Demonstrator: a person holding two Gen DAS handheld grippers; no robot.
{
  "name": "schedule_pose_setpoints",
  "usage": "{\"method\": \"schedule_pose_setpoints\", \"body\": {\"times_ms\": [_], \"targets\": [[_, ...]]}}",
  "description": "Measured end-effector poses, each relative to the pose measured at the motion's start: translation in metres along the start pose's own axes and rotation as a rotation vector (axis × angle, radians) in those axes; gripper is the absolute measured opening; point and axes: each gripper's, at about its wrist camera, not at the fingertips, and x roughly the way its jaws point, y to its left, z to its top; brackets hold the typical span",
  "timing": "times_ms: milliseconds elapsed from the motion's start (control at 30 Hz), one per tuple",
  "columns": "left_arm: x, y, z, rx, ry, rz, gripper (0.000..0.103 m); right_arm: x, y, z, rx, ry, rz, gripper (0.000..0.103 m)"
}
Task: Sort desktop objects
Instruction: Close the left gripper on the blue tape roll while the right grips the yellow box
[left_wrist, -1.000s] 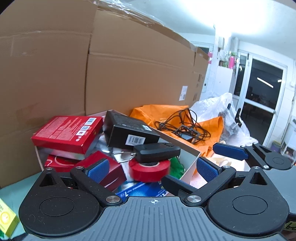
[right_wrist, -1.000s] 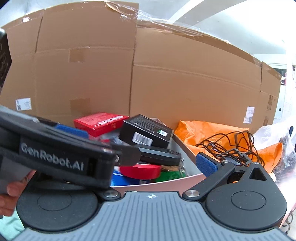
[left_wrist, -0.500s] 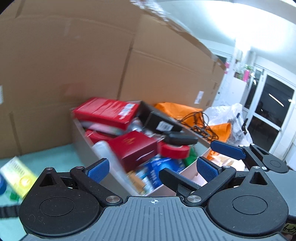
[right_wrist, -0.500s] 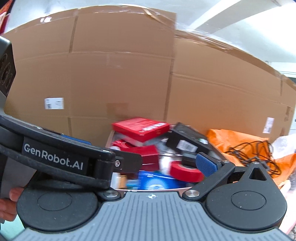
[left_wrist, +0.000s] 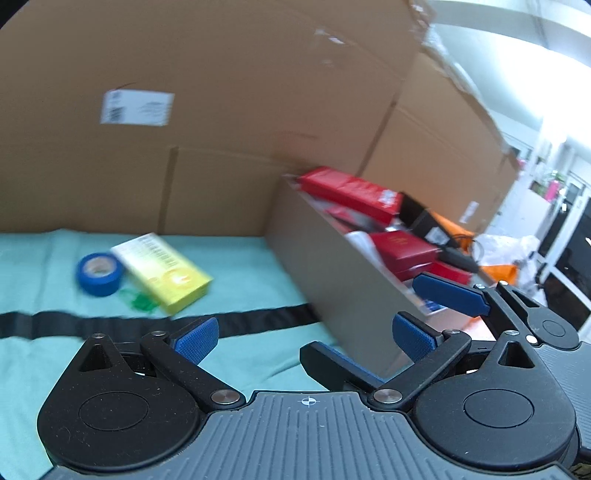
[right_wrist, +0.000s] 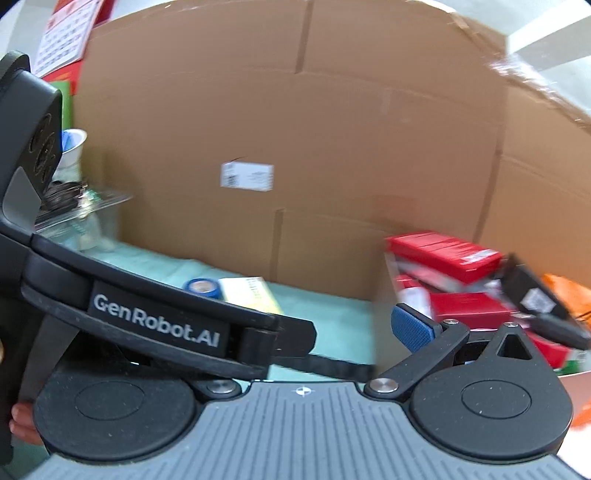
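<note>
A blue tape roll (left_wrist: 99, 273), a yellow-green box (left_wrist: 162, 271) and small green clips (left_wrist: 138, 302) lie on the teal cloth (left_wrist: 55, 369) at the left. An open box (left_wrist: 332, 280) at the right holds red boxes (left_wrist: 351, 192), a black box and other items. My left gripper (left_wrist: 304, 338) is open and empty above the cloth, beside the box's near wall. My right gripper (right_wrist: 295, 328) is open and empty; the left gripper's body covers its left finger. The tape roll (right_wrist: 203, 288), yellow-green box (right_wrist: 255, 295) and red boxes (right_wrist: 443, 254) show in the right wrist view.
A tall cardboard wall (left_wrist: 221, 110) stands behind the cloth. A black strap (left_wrist: 110, 321) lies across the cloth. Orange fabric with cables (left_wrist: 498, 269) lies right of the open box. A paper cup and clear packaging (right_wrist: 74, 184) stand at the far left.
Both views have swung left, away from the open box and toward the cloth. The tape roll and yellow-green box have come into view. Both grippers stay open.
</note>
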Motion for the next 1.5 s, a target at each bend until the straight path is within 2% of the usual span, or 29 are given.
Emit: {"method": "schedule_pose_setpoints", "body": {"times_ms": [300, 433, 567, 1067, 1200, 1300, 1400, 1500], "targets": [[0.002, 0.061, -0.011, -0.048, 0.036, 0.061, 0.103, 0.043, 0.034, -0.009, 0.008, 0.080, 0.086, 0.103], [0.013, 0.085, -0.006, -0.049, 0.050, 0.101, 0.103, 0.066, 0.039, -0.013, 0.019, 0.119, 0.092, 0.103], [0.027, 0.106, 0.004, -0.067, 0.066, 0.110, 0.103, 0.088, 0.034, -0.017, 0.050, 0.153, 0.092, 0.103], [0.106, 0.142, 0.061, -0.016, 0.089, 0.097, 0.103, 0.158, 0.009, -0.023, 0.147, 0.222, 0.093, 0.102], [0.128, 0.147, 0.077, 0.014, 0.123, 0.096, 0.103, 0.169, 0.005, -0.022, 0.162, 0.226, 0.100, 0.102], [0.141, 0.150, 0.082, 0.037, 0.155, 0.082, 0.098, 0.177, 0.002, -0.022, 0.168, 0.228, 0.104, 0.102], [0.145, 0.157, 0.081, 0.006, 0.181, 0.087, 0.092, 0.183, 0.000, -0.020, 0.164, 0.226, 0.110, 0.102], [0.131, 0.162, 0.076, -0.009, 0.169, 0.077, 0.091, 0.191, 0.000, -0.017, 0.159, 0.219, 0.121, 0.102]]}}
